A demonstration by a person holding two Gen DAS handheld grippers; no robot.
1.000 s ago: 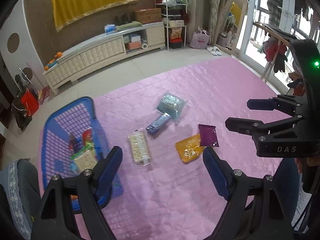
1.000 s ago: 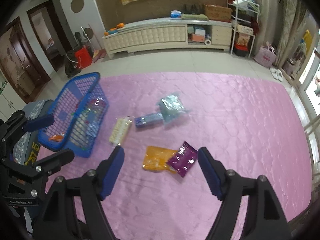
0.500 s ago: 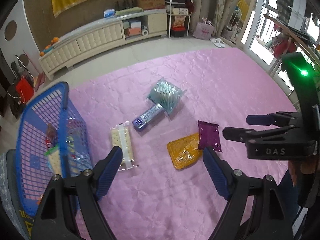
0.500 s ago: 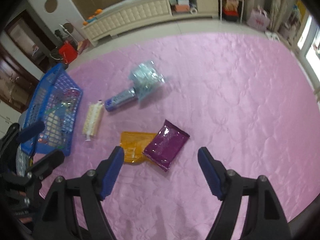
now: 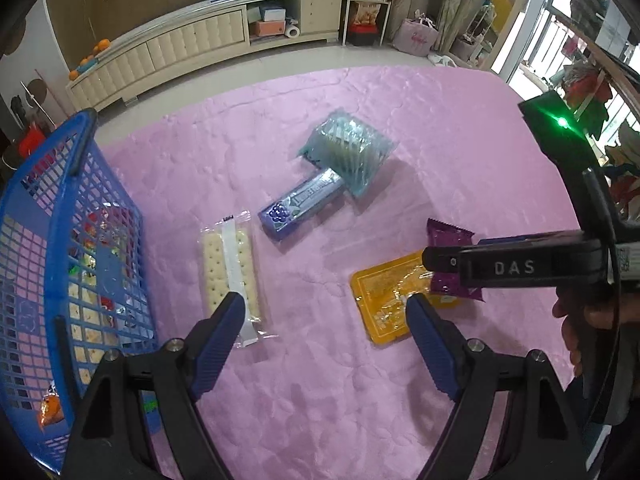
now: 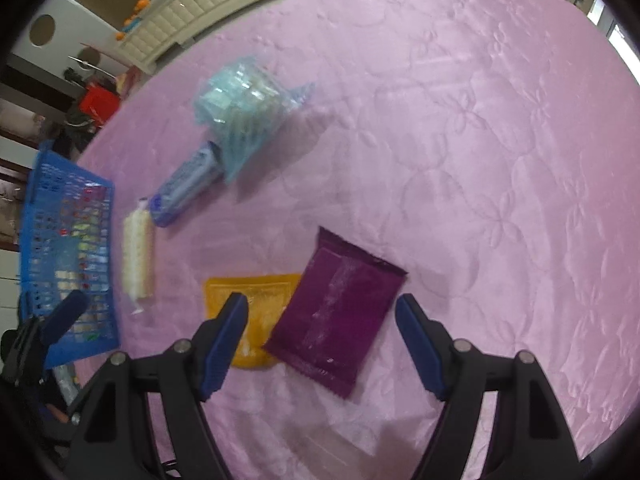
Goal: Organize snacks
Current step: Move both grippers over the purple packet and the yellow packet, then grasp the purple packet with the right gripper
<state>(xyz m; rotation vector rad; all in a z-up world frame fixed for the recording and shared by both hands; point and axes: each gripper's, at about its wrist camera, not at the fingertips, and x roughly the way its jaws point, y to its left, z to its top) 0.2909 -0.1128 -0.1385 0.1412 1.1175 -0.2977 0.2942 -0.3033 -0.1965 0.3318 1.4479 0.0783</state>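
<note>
Basket (image 5: 80,184) of blue plastic mesh stands at the left edge of the pink quilted mat (image 5: 440,128), and it holds several snack packets: a colourful wrapper behind the mesh, pale crackers lower down and a small orange packet (image 5: 50,410) near its bottom corner. Just right of the basket a clear pack of crackers (image 5: 230,272) lies flat on the mat. Further right lies a blue-violet candy box (image 5: 302,204), its far end tucked under a pale teal crinkled bag (image 5: 348,152). To the right again, an orange pouch (image 5: 386,300) rests on the mat with a purple packet (image 6: 336,312) overlapping its right edge.

The left gripper (image 5: 324,328) points down over the mat with its blue-padded jaws spread wide; nothing sits between them, though the left pad shows in front of the near end of the crackers and the right pad in front of the orange pouch. Whether either pad touches them cannot be told.

The right gripper (image 6: 322,328) hangs above the purple packet, jaws also wide apart and empty, the packet lying in the gap between them while the left pad shows over the orange pouch. In the left wrist view this gripper reaches in from the right, crossing in front of the purple packet, with a hand (image 5: 592,316) behind it.
</note>
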